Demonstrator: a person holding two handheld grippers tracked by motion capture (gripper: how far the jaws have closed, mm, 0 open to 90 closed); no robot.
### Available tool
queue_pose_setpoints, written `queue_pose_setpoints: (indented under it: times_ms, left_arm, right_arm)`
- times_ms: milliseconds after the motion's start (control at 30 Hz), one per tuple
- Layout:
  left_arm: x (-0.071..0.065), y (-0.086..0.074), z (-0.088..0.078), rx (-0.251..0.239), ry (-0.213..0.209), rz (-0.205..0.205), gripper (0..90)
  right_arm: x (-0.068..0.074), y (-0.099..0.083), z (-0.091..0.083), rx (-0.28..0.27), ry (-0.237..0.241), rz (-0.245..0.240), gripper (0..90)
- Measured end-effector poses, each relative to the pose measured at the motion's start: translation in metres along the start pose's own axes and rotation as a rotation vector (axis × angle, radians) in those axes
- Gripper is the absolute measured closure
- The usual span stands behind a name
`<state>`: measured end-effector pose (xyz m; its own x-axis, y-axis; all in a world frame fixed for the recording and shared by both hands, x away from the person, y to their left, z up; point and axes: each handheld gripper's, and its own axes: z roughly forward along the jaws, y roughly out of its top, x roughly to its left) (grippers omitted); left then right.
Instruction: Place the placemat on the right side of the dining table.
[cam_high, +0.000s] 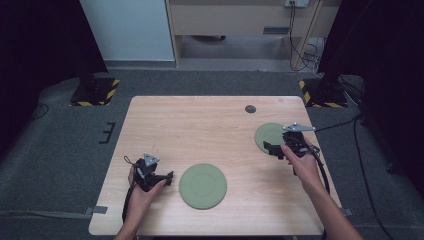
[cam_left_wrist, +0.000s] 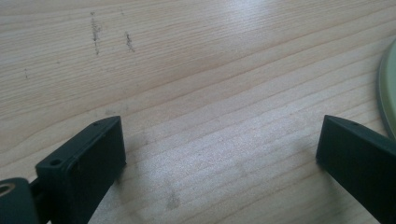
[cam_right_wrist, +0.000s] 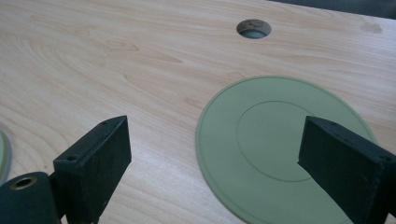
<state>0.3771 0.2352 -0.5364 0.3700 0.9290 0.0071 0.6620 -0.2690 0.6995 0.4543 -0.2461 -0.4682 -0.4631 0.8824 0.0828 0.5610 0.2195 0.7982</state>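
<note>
Two flat green plates lie on the wooden table (cam_high: 210, 125). The larger plate (cam_high: 202, 186) sits near the front middle, and its rim (cam_left_wrist: 388, 88) shows at the right of the left gripper view. My left gripper (cam_high: 168, 178) (cam_left_wrist: 219, 135) rests just left of it, jaws open over bare wood. The smaller plate (cam_high: 267, 134) (cam_right_wrist: 280, 144) lies at the right. My right gripper (cam_high: 271, 148) (cam_right_wrist: 217, 135) hovers at that plate's near edge, open, with nothing held; one jaw is over the plate and the other over wood.
A round cable hole (cam_high: 250, 109) (cam_right_wrist: 253, 28) sits in the table behind the right plate. Dark floor surrounds the table, with two striped stand bases (cam_high: 94, 91) at the back and cables (cam_high: 367, 165) on the right.
</note>
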Motion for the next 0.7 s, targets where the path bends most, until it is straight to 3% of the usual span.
queue_pose_setpoints:
  times_ms: [700]
  left_arm:
    - [0.0, 0.0, 0.0, -0.001, -0.002, 0.003, 1.0]
  right_arm:
    - [0.032, -0.037, 0.002, 0.053, 0.065, -0.063, 10.1]
